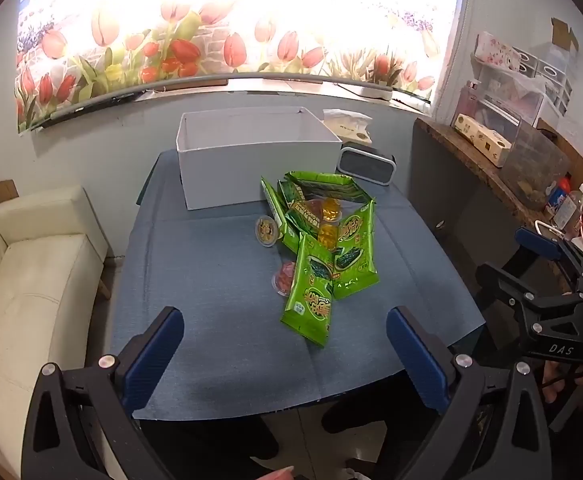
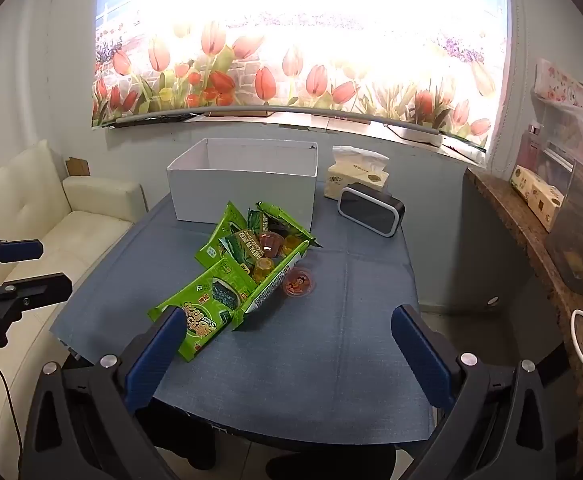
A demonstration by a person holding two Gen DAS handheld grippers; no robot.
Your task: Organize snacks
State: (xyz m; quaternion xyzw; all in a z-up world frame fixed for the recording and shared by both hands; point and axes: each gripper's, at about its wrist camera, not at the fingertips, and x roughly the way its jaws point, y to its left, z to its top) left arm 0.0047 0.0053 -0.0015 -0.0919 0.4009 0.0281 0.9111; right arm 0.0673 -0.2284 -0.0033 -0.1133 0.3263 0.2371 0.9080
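seaweed packs (image 1: 323,248) lie in a heap mid-frame on the blue table (image 1: 211,280), in front of the white box (image 1: 251,156). nearest pack (image 2: 203,312) points its long side at the right gripper (image 2: 291,356), almost touching its left finger. left gripper (image 1: 285,356) is farther back. both are wide open, holding nothing.

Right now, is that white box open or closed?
Open: the white box has no lid, and its bare inner walls show. Its floor is hidden.

Green snack packets (image 1: 323,256) with yellow lettering; orange and red jelly cups (image 2: 298,282); white box (image 1: 251,156); blue tablecloth (image 1: 219,288); red tulip-patterned blind (image 2: 291,72) at twelve o'clock.
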